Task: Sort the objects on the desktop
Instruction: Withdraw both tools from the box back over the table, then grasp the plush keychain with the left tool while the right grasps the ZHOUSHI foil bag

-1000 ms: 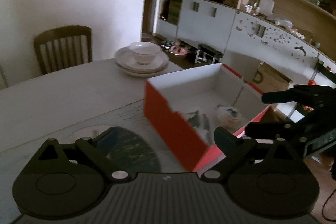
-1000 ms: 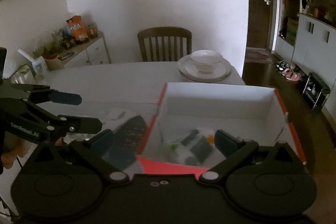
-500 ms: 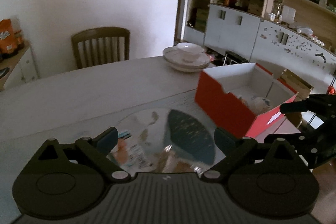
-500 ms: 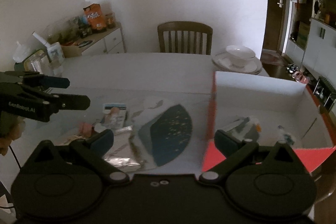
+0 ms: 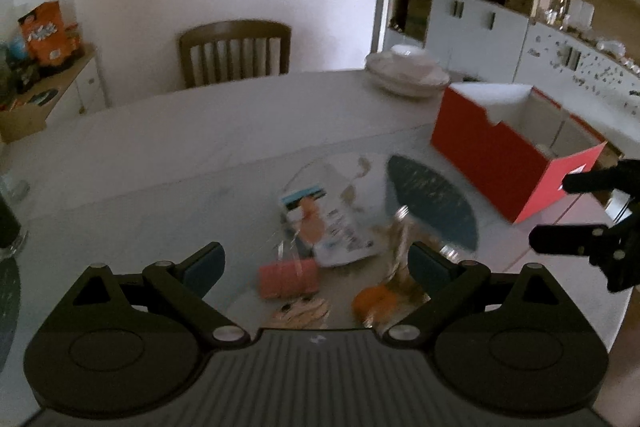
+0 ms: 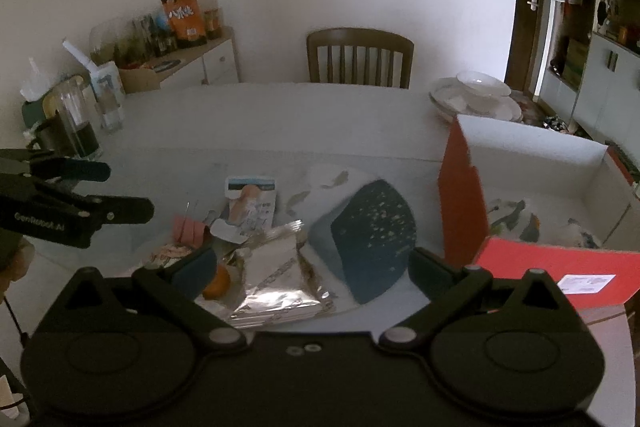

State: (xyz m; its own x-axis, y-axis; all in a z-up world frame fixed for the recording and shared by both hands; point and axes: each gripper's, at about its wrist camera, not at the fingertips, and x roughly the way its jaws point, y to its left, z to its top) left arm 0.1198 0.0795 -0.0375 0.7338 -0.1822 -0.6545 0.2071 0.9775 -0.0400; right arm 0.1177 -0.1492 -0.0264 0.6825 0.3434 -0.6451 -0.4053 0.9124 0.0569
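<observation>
Both hand-held grippers (image 5: 316, 261) (image 6: 312, 269) agape, empty, crinkled foil pouch (image 6: 280, 279), boxy red cardboard bin (image 6: 464, 203)

Both grippers hang level in the air, side by side. The left gripper (image 5: 315, 259) has its jaws spread wide with nothing between them; the right gripper (image 6: 313, 265) is parted just as far, fingers pointing forward, nothing gripped.
</observation>
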